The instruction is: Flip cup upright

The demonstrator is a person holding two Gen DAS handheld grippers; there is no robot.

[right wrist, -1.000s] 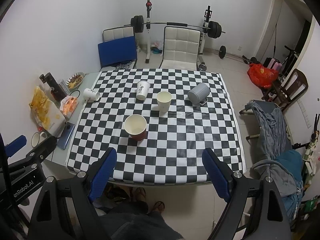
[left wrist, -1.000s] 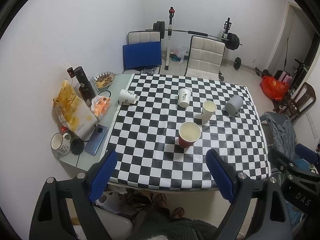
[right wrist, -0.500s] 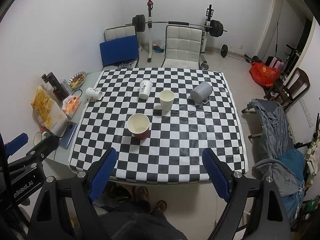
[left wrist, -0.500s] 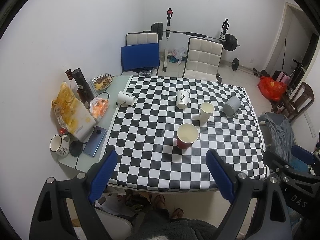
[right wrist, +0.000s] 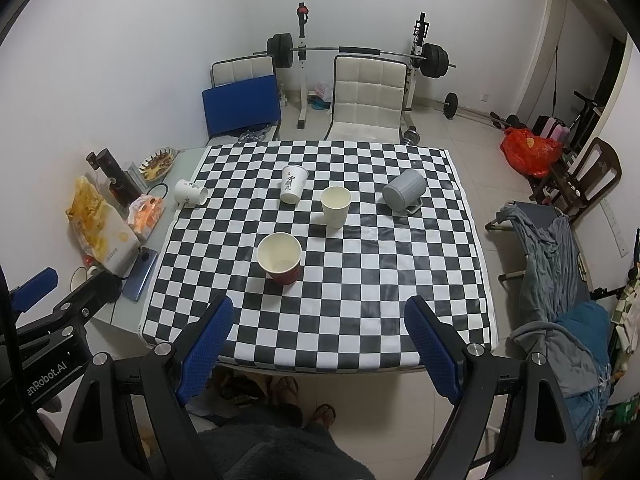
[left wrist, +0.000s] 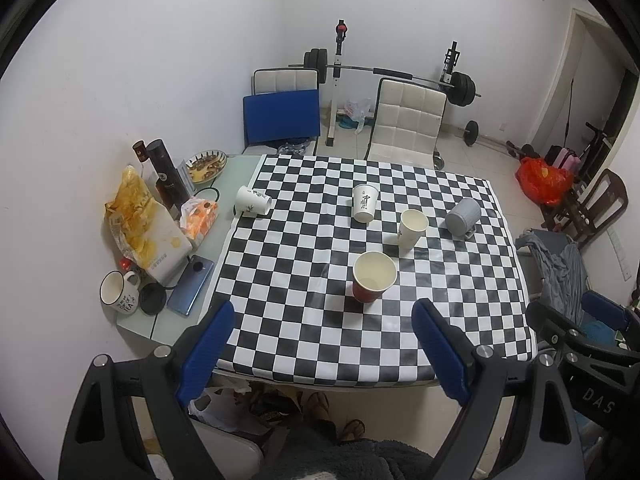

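Grey mug point(right wrist: 403, 191) on its side at far right of checkered bench point(right wrist: 360, 300), white mug point(right wrist: 189, 193) tipped at left edge, three paper cups upright between; left tool point(left wrist: 322, 354) and right tool point(right wrist: 318, 350) both released, holding nothing, above near edge.

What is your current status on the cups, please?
Both tongs open, empty, short of the table. Grey mug and white cup on their sides. Path clear.

Both the left gripper point(left wrist: 322, 344) and right gripper point(right wrist: 320, 340) hang side by side, jaws spread wide, holding nothing.
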